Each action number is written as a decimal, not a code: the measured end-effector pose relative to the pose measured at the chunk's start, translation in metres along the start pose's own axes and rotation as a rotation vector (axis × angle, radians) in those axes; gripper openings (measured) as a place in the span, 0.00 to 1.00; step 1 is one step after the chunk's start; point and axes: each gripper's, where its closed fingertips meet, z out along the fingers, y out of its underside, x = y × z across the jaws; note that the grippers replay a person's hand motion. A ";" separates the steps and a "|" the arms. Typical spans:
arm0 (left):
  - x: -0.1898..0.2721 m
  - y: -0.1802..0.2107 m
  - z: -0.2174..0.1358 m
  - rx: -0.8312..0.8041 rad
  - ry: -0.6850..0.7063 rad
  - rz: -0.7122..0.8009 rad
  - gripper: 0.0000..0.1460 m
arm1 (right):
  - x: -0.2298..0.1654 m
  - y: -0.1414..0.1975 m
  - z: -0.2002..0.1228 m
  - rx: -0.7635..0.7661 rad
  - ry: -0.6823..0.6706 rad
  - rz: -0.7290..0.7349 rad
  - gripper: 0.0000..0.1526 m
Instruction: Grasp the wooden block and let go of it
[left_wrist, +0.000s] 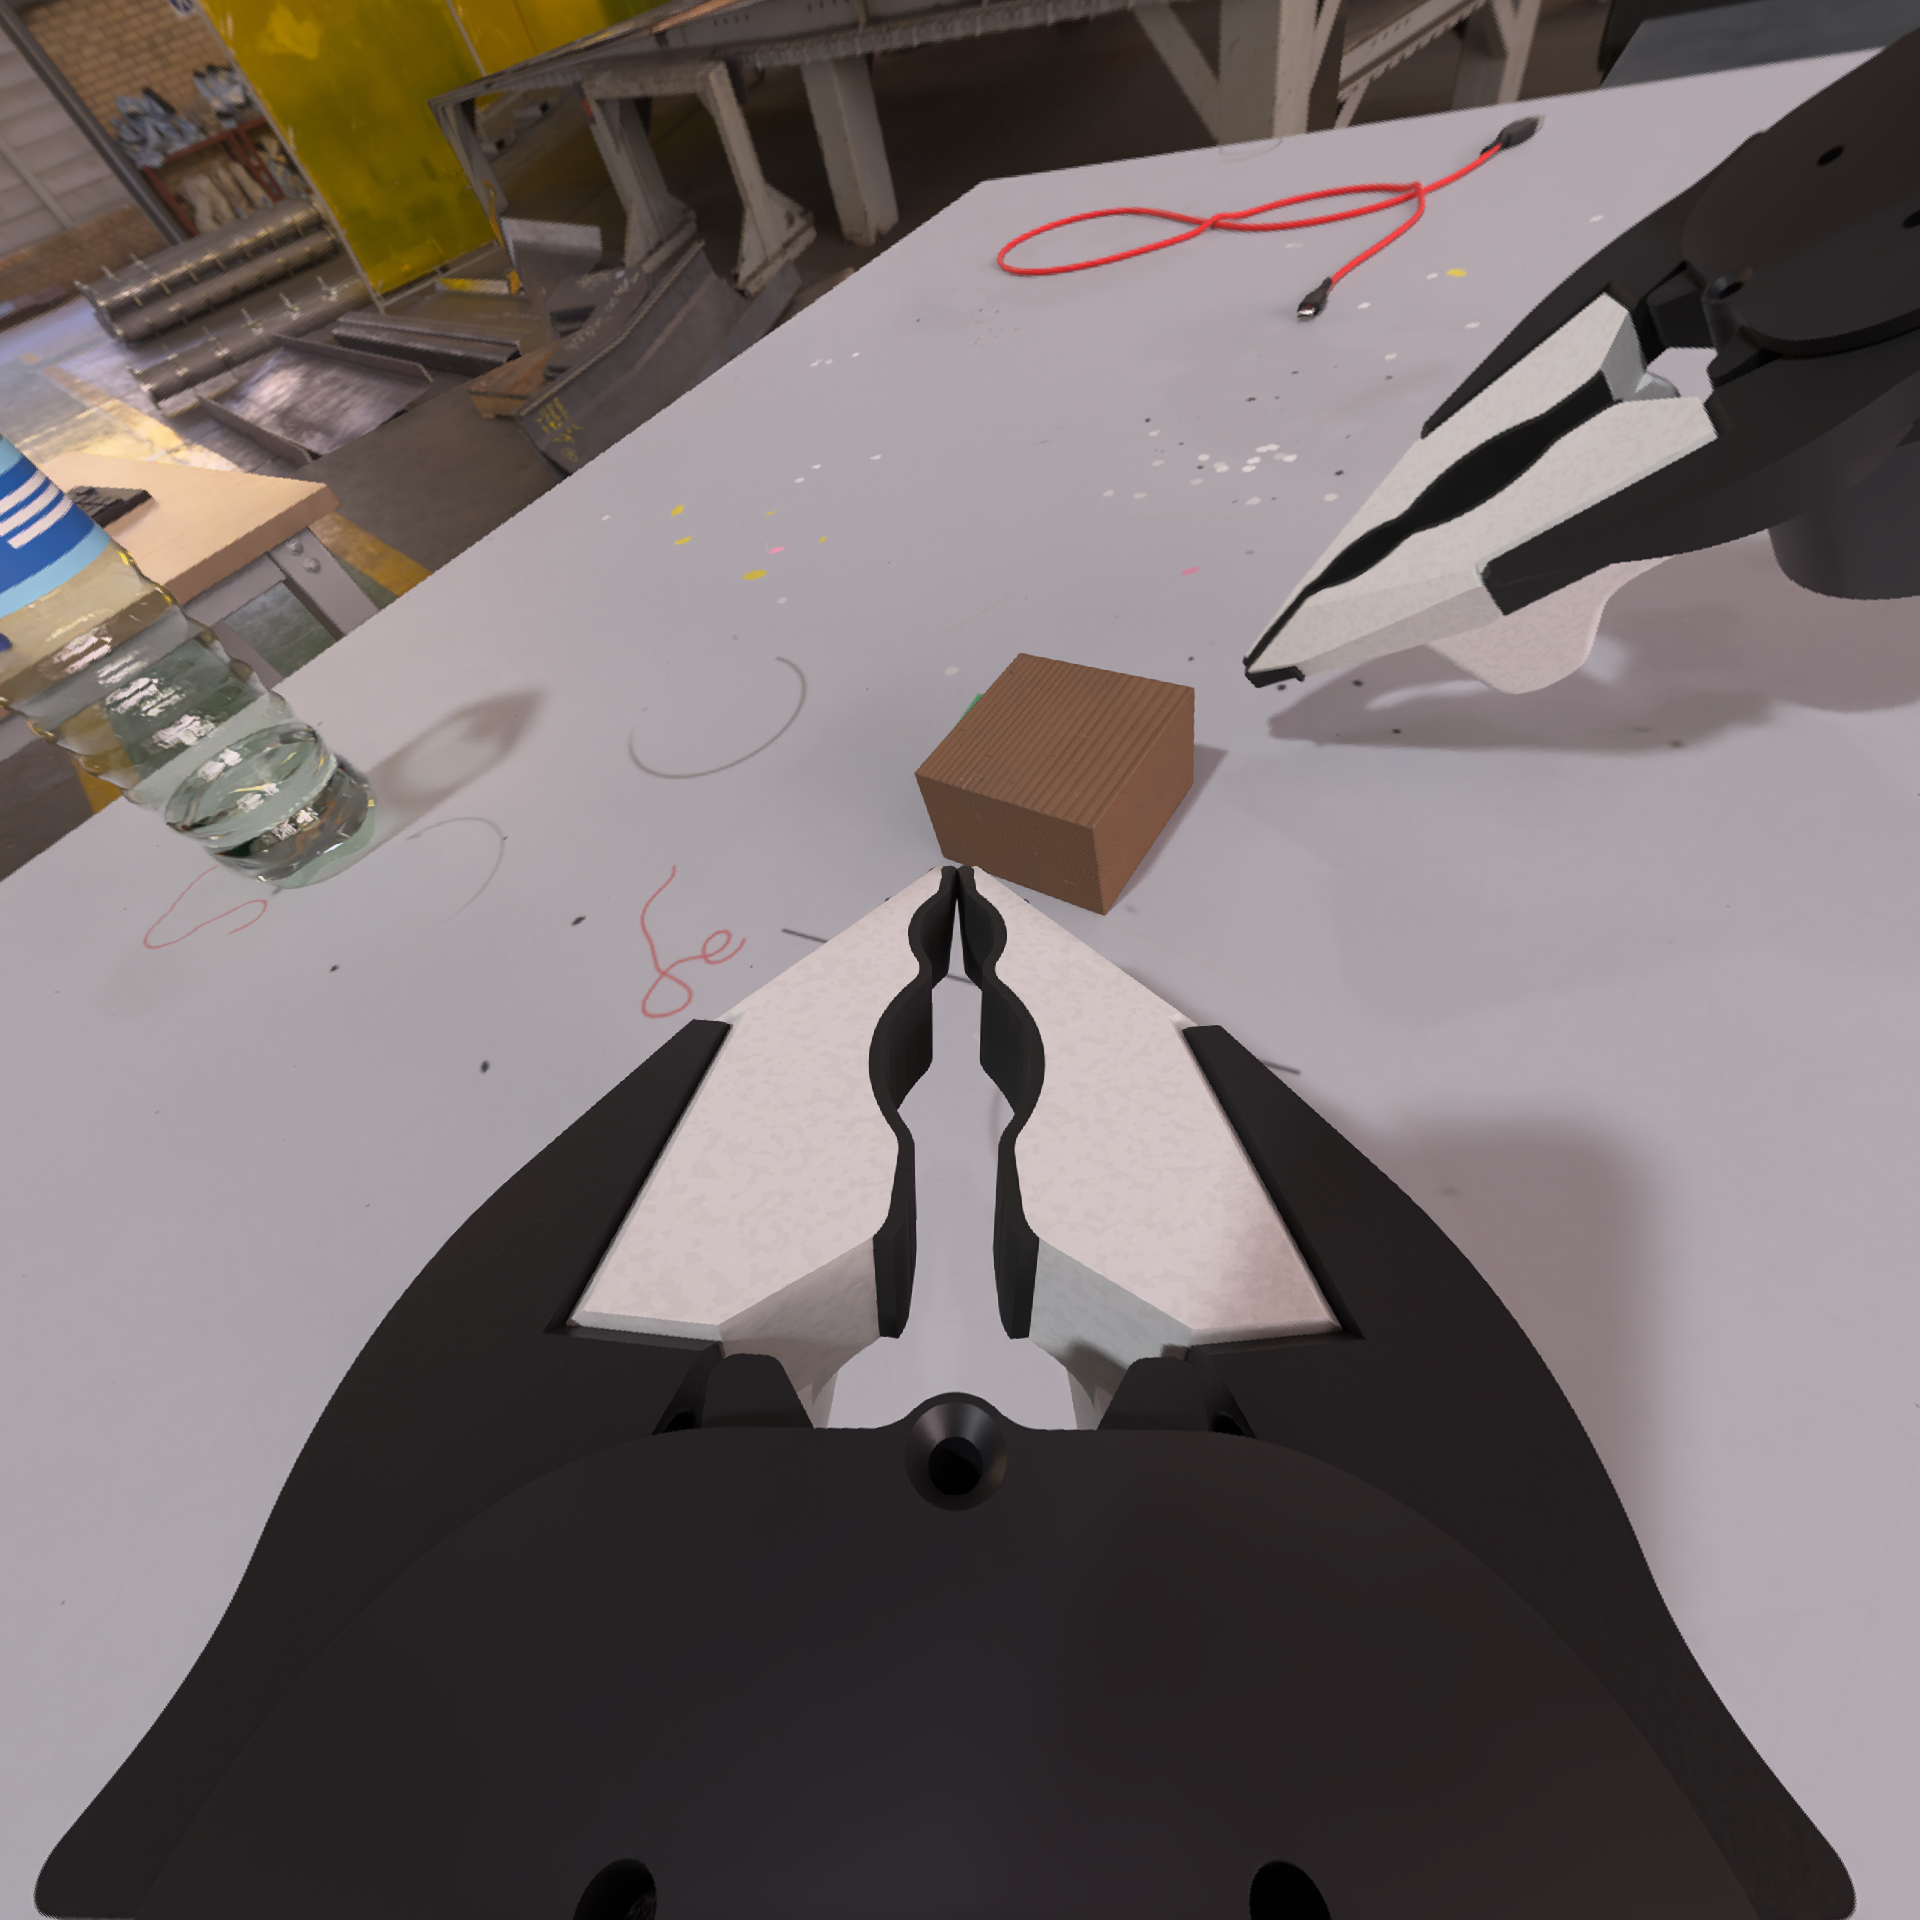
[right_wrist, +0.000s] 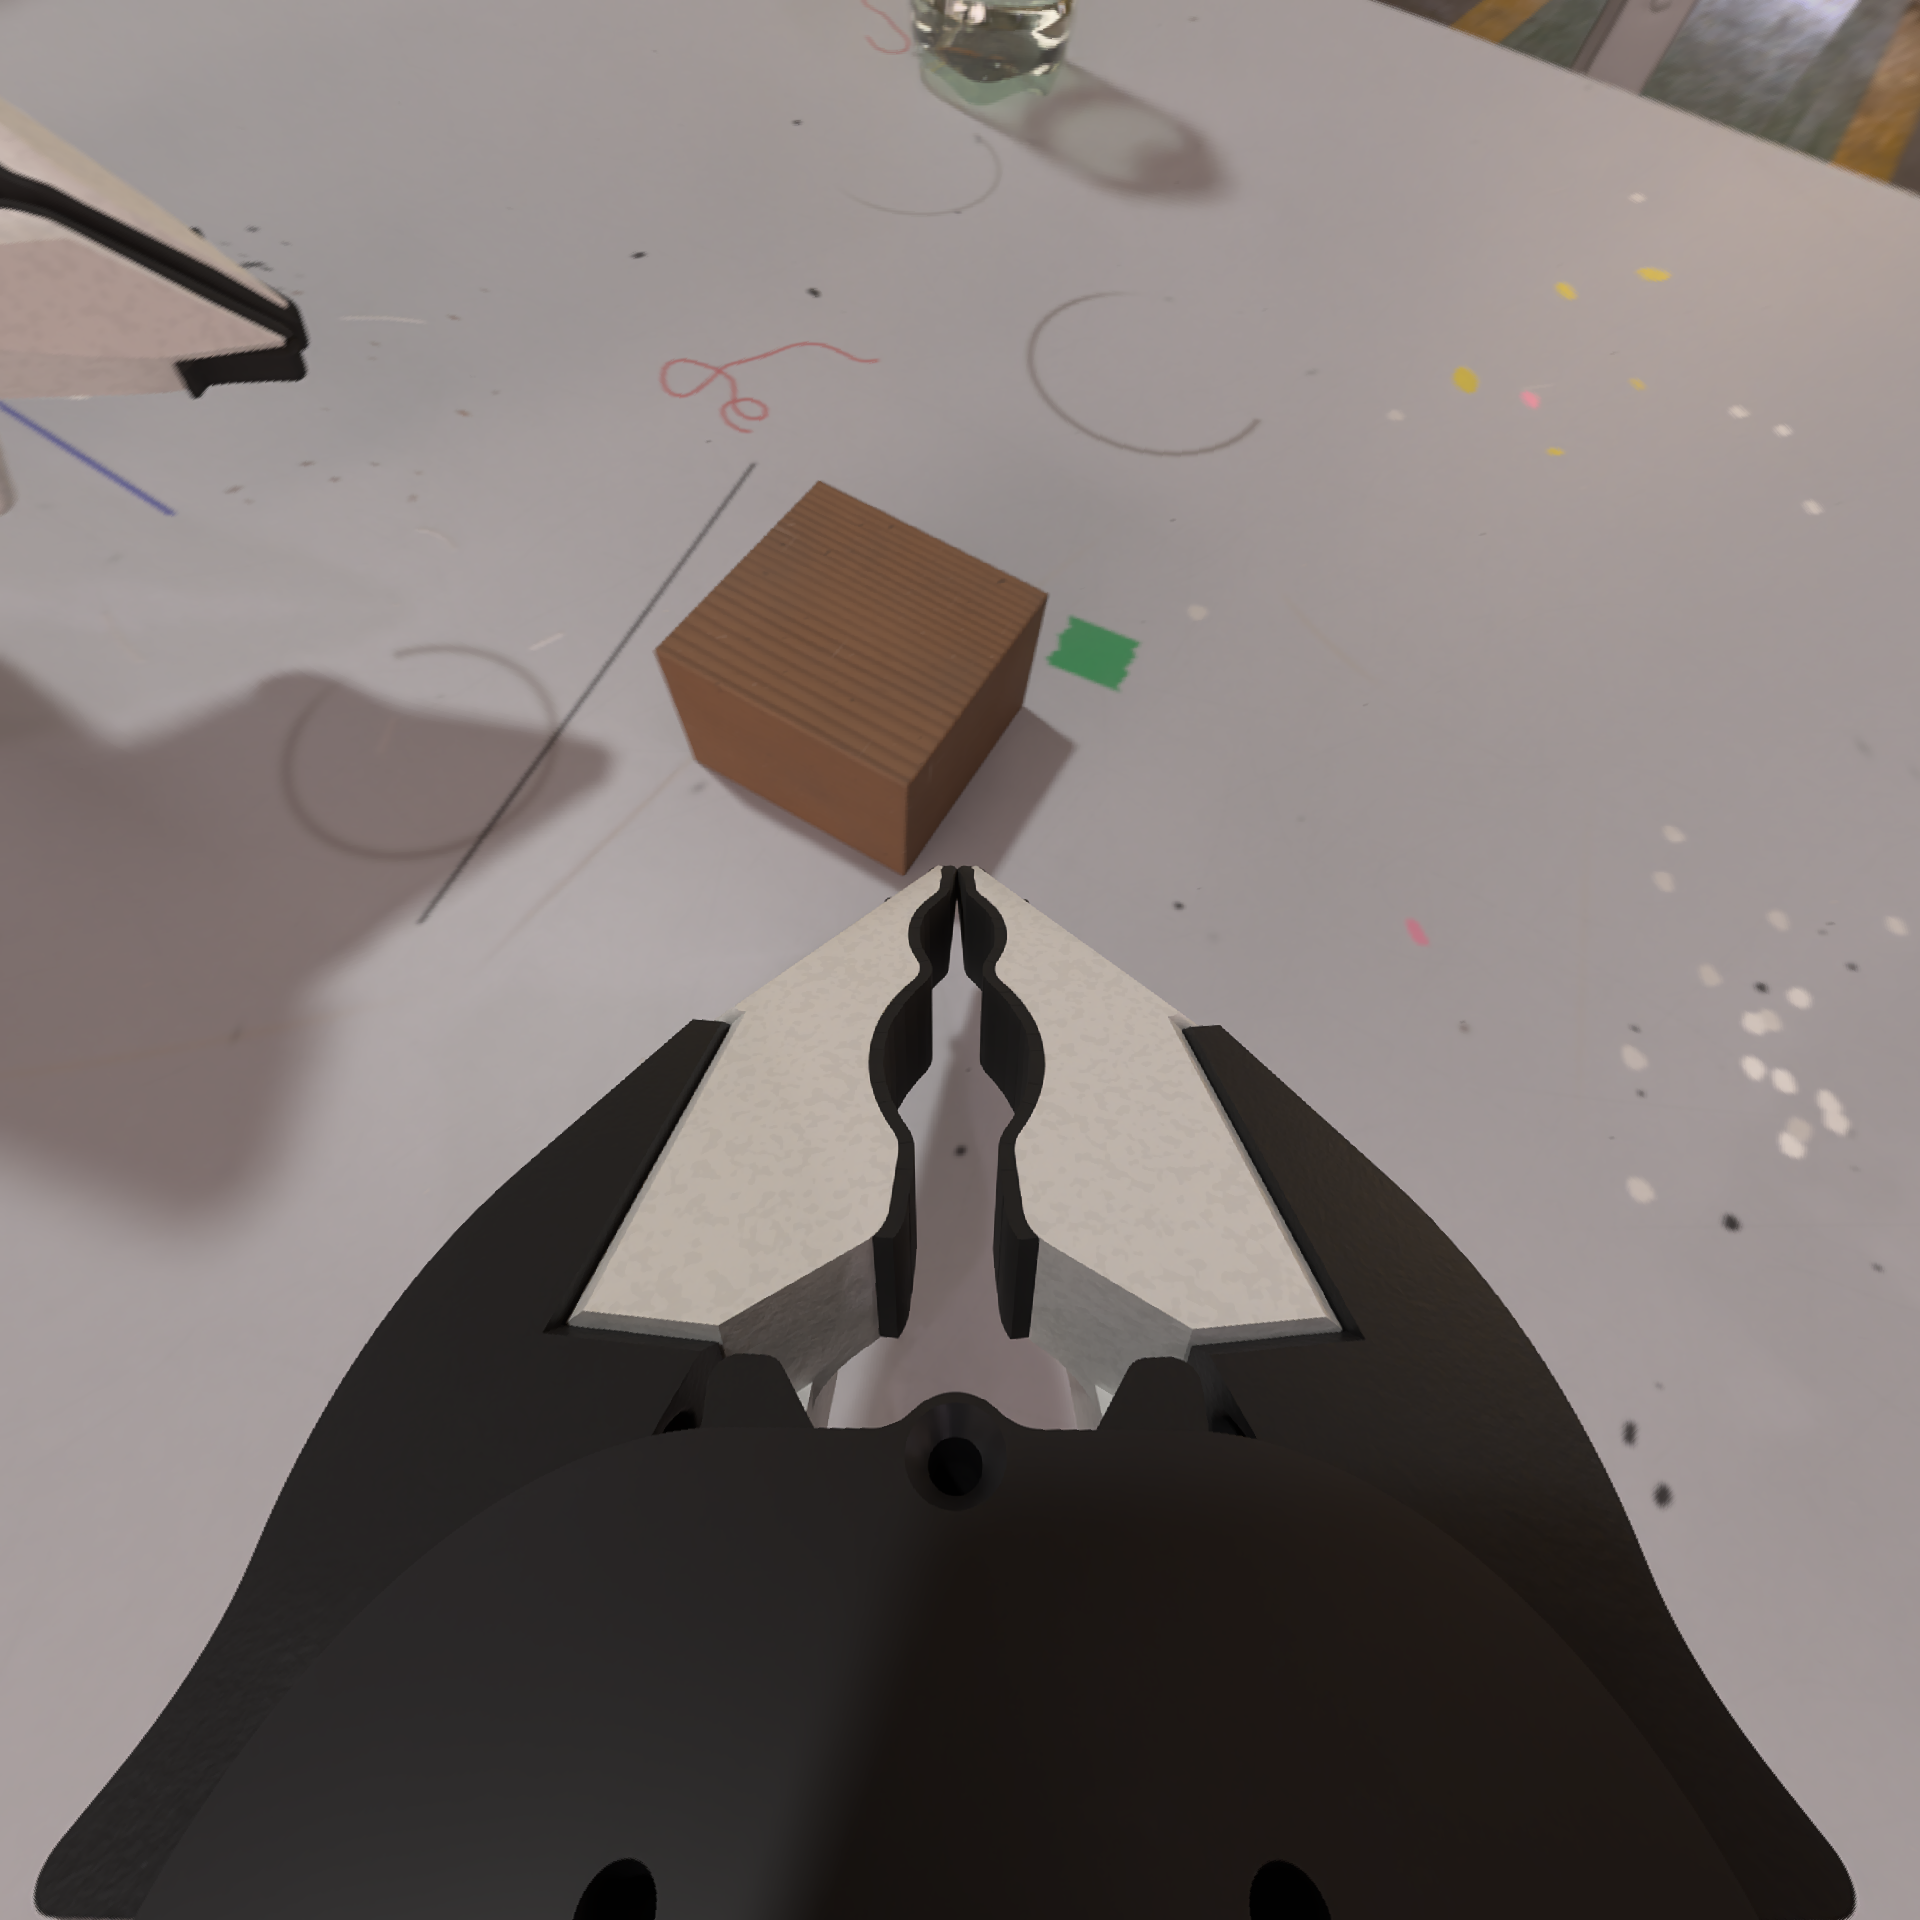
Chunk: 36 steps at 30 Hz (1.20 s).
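Note:
A brown wooden block (left_wrist: 1055, 777) with a ribbed top sits on the pale grey table (left_wrist: 416, 1143), free of both grippers. My left gripper (left_wrist: 957, 871) is shut and empty, its tips just short of the block's near corner. My right gripper (left_wrist: 1273, 673) also shows in the left wrist view, shut, to the right of the block and above the table. In the right wrist view the block (right_wrist: 852, 670) lies just ahead of my shut right gripper (right_wrist: 957, 871). The left gripper's tips (right_wrist: 249, 358) show at the upper left there.
A clear water bottle (left_wrist: 208, 769) stands at the table's left edge; its base shows in the right wrist view (right_wrist: 992, 36). A red cable (left_wrist: 1226, 223) lies at the far side. A green tape patch (right_wrist: 1093, 651) is beside the block. Paint specks and pen marks cover the table.

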 end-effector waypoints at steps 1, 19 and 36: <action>0.002 0.000 0.002 -0.007 -0.007 0.008 0.00 | 0.003 -0.001 0.001 0.002 0.021 -0.007 0.00; 0.023 0.019 0.042 -0.171 0.157 0.161 0.42 | 0.013 -0.006 0.001 0.038 0.038 0.011 0.07; 0.033 0.033 0.108 -0.838 0.532 0.316 0.53 | 0.017 -0.002 -0.010 0.063 -0.020 -0.108 0.09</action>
